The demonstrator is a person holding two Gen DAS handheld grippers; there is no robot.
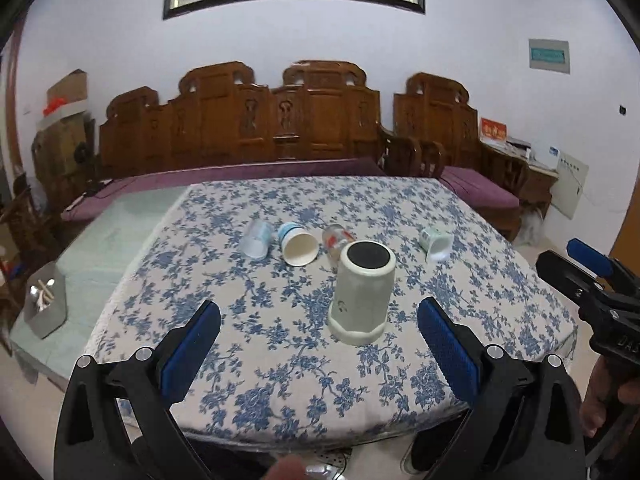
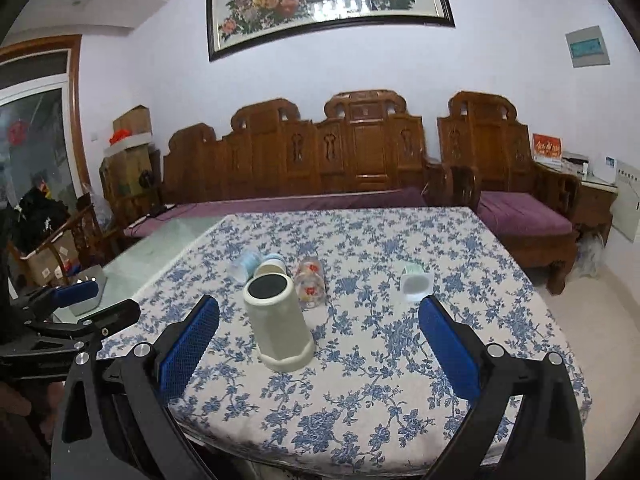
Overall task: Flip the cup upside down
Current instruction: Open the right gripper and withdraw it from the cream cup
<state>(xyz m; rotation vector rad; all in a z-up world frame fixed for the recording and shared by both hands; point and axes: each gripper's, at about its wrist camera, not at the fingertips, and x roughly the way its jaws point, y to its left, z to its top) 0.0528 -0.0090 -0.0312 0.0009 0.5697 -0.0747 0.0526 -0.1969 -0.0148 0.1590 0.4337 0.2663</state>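
Note:
A pale grey-green cup (image 1: 362, 294) stands upside down on the floral tablecloth (image 1: 280, 360), its dark round base facing up. It also shows in the right wrist view (image 2: 278, 322). My left gripper (image 1: 320, 322) is open and empty, just in front of the cup. My right gripper (image 2: 320, 320) is open and empty, with the cup near its left finger; it also shows at the right edge of the left wrist view (image 1: 588, 276). Neither gripper touches the cup.
Behind the cup lie a clear plastic cup (image 1: 256, 238), a white paper cup (image 1: 298, 244), a glass with red print (image 1: 336, 242) and a small white-green cup (image 1: 436, 242). A metal box (image 1: 46, 300) sits at the left. A wooden sofa (image 1: 280, 128) stands behind.

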